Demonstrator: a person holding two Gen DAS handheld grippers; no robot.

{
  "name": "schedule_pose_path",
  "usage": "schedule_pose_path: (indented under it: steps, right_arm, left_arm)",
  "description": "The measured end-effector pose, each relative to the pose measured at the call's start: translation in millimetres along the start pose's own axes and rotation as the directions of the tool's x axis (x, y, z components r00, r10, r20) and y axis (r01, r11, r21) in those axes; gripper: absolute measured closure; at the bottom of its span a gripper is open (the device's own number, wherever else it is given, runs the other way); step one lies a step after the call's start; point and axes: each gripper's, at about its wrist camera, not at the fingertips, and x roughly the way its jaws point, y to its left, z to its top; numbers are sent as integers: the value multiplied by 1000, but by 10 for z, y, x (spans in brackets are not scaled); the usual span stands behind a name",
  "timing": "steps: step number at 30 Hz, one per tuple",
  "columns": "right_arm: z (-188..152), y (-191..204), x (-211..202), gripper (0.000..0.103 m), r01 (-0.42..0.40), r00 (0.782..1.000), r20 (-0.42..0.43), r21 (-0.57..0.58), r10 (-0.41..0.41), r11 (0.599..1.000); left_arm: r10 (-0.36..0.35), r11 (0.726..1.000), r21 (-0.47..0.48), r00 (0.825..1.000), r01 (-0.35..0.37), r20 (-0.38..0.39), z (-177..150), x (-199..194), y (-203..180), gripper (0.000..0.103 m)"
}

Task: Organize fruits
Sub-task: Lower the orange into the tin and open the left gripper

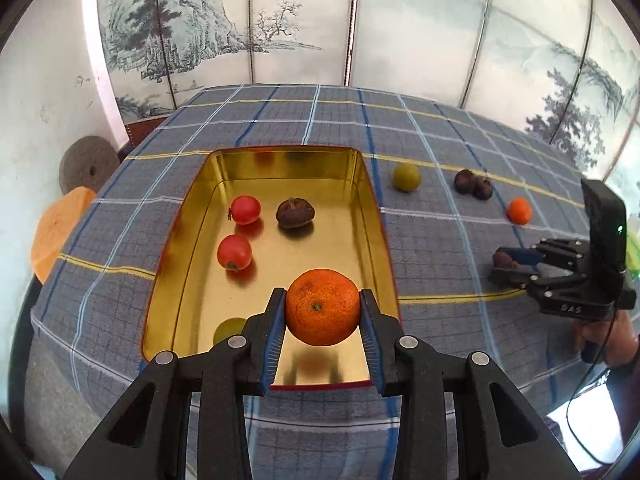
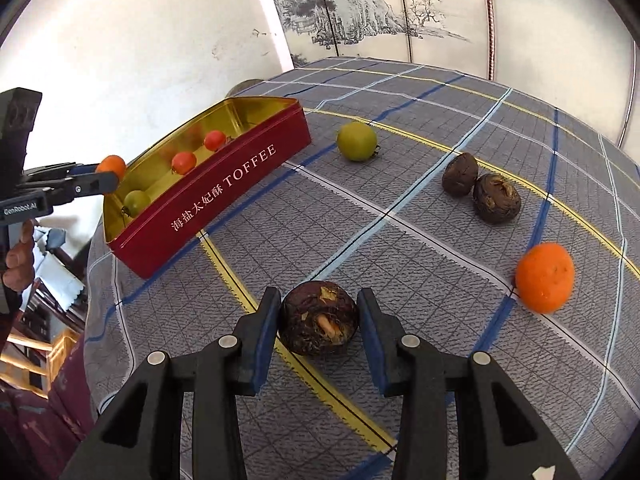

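1. The left gripper (image 1: 322,307) is clamped on a mandarin (image 1: 322,306), hanging over the near end of the tin (image 1: 376,216); release is straight down.
2. The right gripper (image 2: 318,322) straddles a dark chestnut-like fruit (image 2: 318,318) on the cloth, its fingers not clearly touching; the tin lies far left.

Cloth: I see a grey-blue plaid tablecloth (image 1: 432,248) with white, blue and yellow lines over the whole table.
Screen: behind the table I have a folding screen (image 1: 248,32) painted with ink mountains and trees, its panels split by dark frames.
Wall: to my left, a white wall (image 2: 152,40) with a few scuffs.
Disc: a round grey disc (image 1: 89,165) with a centre hole leans at the wall, beside the table's far left corner.
Orange piece: just below the disc I make out a flat orange shape (image 1: 56,232), partly hidden by the table edge; what it is I cannot tell.
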Motion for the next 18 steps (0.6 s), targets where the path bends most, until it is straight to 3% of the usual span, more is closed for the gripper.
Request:
schedule_pose_path:
  steps: [7,18]
  right_arm:
    - [-2,81,72,66,31,999,-9,-38,-31,999]
    - [-1,83,77,66,17,1000,-8,-22,-18,1000]
  left_arm:
    - [40,999,26,999,-40,3,27,121,-12,66]
    - [84,995,60,996,-82,-20,32,335,-53,66]
